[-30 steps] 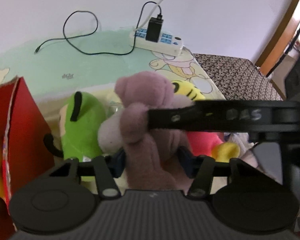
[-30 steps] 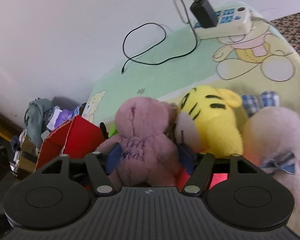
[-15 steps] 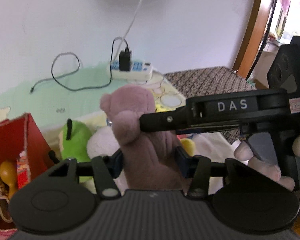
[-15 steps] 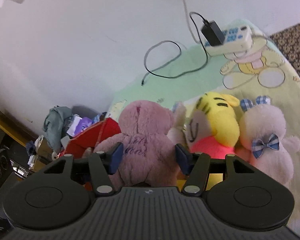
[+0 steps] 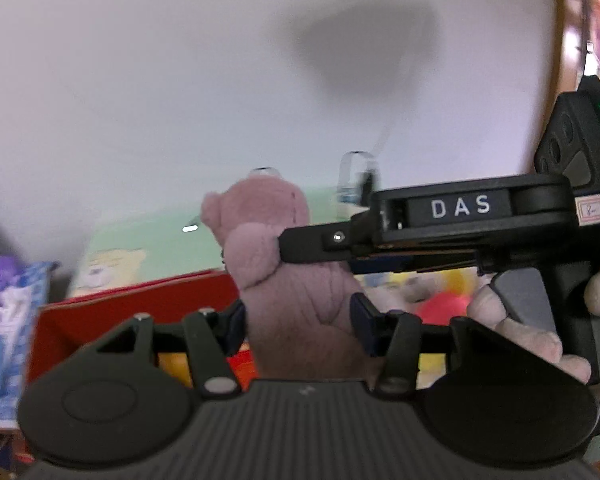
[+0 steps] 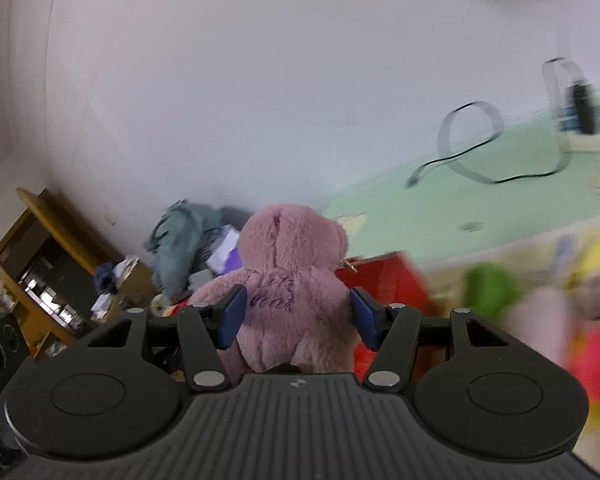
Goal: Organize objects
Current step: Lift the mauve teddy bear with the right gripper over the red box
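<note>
Bed point(image 6: 480, 200), green cartoon sheet, along the far wall; black cable point(image 6: 472, 152) and power strip point(image 6: 588, 114) at its far end.

Red box point(image 5: 140, 304), open, at the bed's near left edge; something yellow inside, not identifiable.

Other soft toys point(image 6: 560, 304), green, yellow and red, blurred on the bed at right: left to sort, by my reading.

Pink bear point(image 6: 292, 280) in the air over the box's near edge, not yet inside. Both claws hold it: left claw point(image 5: 298, 322) squeezed tight on its lower body, right claw point(image 6: 296, 316) pinching its torso from behind, one finger point(image 5: 320, 240) crossing its arm. The right claw's jaws closed in slightly just now, with the bear between them.

Judgement: early stage, one toy in transit, none visibly stowed.
</note>
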A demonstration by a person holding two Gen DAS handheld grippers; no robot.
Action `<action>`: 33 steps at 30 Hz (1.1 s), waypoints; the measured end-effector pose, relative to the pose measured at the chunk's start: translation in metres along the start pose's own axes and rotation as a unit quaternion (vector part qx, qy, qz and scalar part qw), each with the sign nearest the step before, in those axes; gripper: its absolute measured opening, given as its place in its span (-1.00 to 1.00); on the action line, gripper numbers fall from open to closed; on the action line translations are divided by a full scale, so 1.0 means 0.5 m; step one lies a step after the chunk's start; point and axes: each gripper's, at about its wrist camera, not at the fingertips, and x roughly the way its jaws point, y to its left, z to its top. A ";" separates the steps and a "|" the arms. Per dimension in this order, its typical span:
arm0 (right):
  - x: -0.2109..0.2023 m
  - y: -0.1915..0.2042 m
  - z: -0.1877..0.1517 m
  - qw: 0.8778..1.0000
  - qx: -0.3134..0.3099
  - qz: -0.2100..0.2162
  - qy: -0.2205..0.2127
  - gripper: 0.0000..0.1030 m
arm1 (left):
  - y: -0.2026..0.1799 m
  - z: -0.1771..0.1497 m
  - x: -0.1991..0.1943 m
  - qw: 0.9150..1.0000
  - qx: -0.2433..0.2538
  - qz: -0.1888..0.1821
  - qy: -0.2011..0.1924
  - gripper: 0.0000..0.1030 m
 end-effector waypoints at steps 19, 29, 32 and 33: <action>0.405 0.119 -0.117 0.992 0.046 -0.009 0.118 -0.64 | 0.355 -0.135 0.091 0.990 -0.001 0.068 0.122 0.00; 0.375 0.087 -0.109 0.989 0.078 -0.073 0.099 -0.58 | 0.361 -0.150 0.067 0.992 -0.008 0.056 0.113 0.08; 0.392 0.073 -0.123 0.984 0.093 -0.087 0.126 -0.58 | 0.357 -0.152 0.056 0.992 -0.009 0.058 0.110 0.09; 0.397 0.072 -0.129 0.982 0.097 -0.086 0.134 -0.58 | 0.356 -0.152 0.052 0.992 -0.010 0.059 0.111 0.10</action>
